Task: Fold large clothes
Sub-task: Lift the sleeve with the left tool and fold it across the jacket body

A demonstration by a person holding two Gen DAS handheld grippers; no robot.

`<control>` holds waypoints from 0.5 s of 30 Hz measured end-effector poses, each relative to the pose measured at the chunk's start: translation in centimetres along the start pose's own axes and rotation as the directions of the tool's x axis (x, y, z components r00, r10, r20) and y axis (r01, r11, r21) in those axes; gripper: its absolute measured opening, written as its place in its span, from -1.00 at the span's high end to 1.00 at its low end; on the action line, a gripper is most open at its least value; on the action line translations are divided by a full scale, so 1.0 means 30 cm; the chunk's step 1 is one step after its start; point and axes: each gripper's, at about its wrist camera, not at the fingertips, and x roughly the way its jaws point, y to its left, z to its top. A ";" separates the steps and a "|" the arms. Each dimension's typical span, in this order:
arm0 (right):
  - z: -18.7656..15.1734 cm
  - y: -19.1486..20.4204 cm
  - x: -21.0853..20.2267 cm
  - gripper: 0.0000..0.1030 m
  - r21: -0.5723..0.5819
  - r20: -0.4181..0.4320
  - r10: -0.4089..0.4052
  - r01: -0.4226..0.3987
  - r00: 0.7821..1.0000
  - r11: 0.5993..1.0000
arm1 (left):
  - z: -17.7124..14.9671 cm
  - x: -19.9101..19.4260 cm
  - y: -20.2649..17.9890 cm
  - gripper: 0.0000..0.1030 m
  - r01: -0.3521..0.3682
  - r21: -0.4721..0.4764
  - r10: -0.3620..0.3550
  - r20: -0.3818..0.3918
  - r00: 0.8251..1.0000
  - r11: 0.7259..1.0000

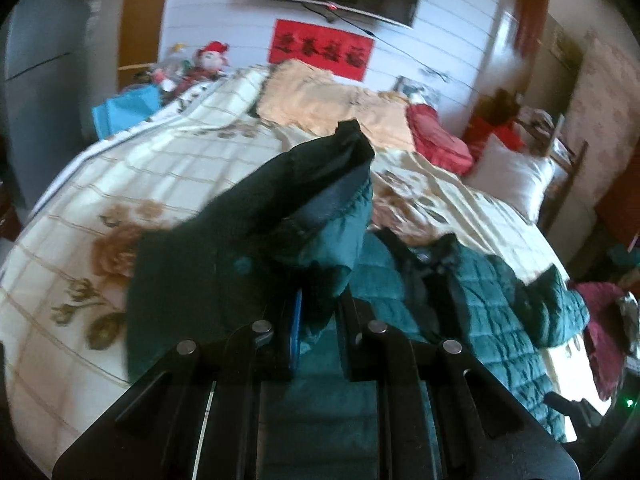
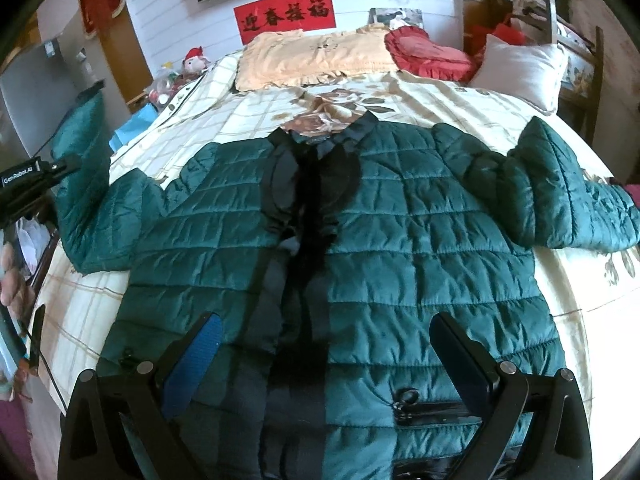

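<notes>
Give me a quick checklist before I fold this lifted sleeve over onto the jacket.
1. Left gripper shut on the sleeve: ok.
2. Sleeve lifted clear of the bedspread: ok, its cuff end hangs up in the air.
3. Jacket body lying flat, front up: ok.
4. Right gripper open and holding nothing: ok, it hovers over the hem.
5. Other sleeve laid flat: not ok, it is bunched and bent.
6. Front closure fastened: cannot tell.
</notes>
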 end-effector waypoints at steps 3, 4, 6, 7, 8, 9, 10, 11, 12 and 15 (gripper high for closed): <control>-0.001 -0.019 -0.003 -1.00 0.012 0.002 -0.002 0.002 1.000 1.000 | -0.034 0.048 -0.086 0.73 0.025 0.023 -0.024 -0.029 0.999 0.999; -0.002 -0.024 -0.003 -1.00 0.014 0.002 -0.003 0.003 1.000 1.000 | -0.046 0.063 -0.111 0.73 0.034 0.029 -0.033 -0.039 0.999 0.999; -0.003 -0.035 0.000 -1.00 0.017 0.000 -0.010 0.010 1.000 1.000 | -0.074 0.097 -0.167 0.73 0.049 0.051 -0.046 -0.060 0.997 0.998; -0.004 -0.041 0.002 -1.00 0.019 -0.002 -0.012 0.012 1.000 1.000 | -0.087 0.116 -0.195 0.75 0.052 0.065 -0.048 -0.070 0.996 0.997; -0.004 -0.050 0.004 -1.00 0.023 -0.005 -0.014 0.014 1.000 1.000 | -0.097 0.130 -0.214 0.80 0.056 0.076 -0.050 -0.078 0.996 0.996; -0.005 -0.055 0.006 -1.00 0.026 -0.006 -0.015 0.015 1.000 1.000 | -0.111 0.149 -0.240 0.80 0.059 0.090 -0.051 -0.091 0.995 0.994; -0.006 -0.062 0.006 -1.00 0.030 -0.006 -0.017 0.017 1.000 0.999 | -0.123 0.166 -0.257 0.80 0.059 0.102 -0.049 -0.101 0.994 0.993; -0.008 -0.069 0.007 -1.00 0.034 -0.008 -0.018 0.018 1.000 0.999 | -0.135 0.186 -0.275 0.80 0.055 0.112 -0.043 -0.111 0.993 0.992; -0.011 -0.073 0.009 -1.00 0.036 -0.009 -0.018 0.019 1.000 0.999 | -0.147 0.210 -0.289 0.80 0.052 0.119 -0.037 -0.124 0.992 0.992; -0.018 -0.092 0.011 -1.00 0.049 -0.016 -0.014 0.015 1.000 0.999 | -0.175 0.264 -0.301 0.80 0.044 0.119 -0.023 -0.166 0.986 0.992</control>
